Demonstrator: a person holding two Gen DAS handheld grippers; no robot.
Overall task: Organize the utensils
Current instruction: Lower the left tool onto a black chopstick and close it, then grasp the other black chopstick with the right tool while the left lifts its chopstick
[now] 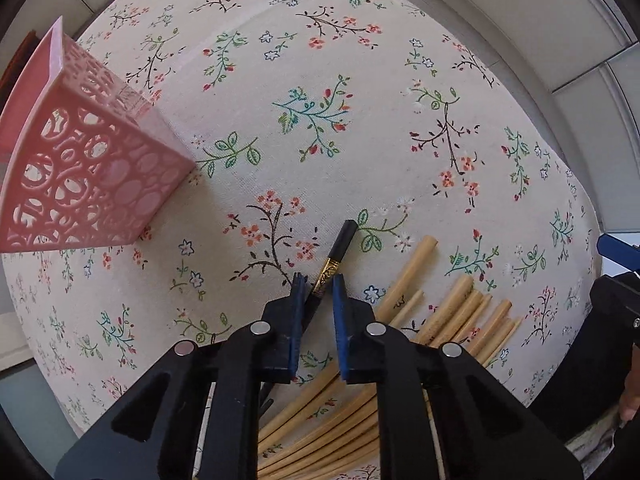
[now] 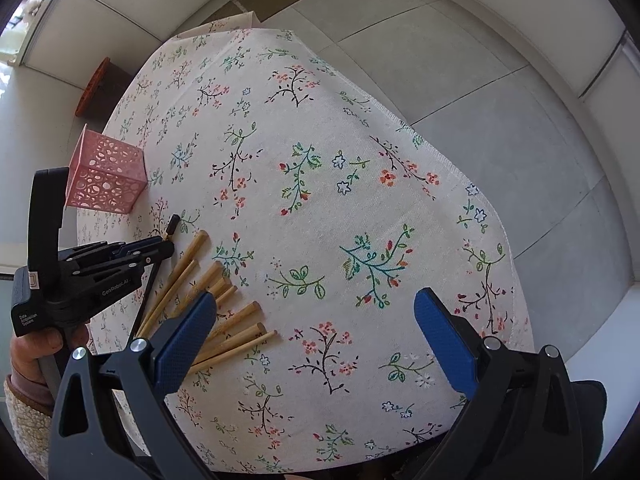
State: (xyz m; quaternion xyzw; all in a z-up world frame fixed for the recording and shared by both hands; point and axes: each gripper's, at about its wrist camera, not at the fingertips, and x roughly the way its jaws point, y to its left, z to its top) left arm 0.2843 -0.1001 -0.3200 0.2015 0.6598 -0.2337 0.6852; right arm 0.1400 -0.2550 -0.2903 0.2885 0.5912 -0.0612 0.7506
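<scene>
A black chopstick with a gold band lies on the floral tablecloth, and my left gripper is shut on it just below the band; both also show in the right wrist view, the gripper and the chopstick tip. Several bamboo chopsticks lie fanned to its right, also in the right wrist view. A pink perforated holder stands upright to the left, also in the right wrist view. My right gripper is open and empty above the cloth.
The round table's cloth edge drops off to grey floor tiles. An orange-rimmed object stands on the floor beyond the table. A hand holds the left gripper's handle.
</scene>
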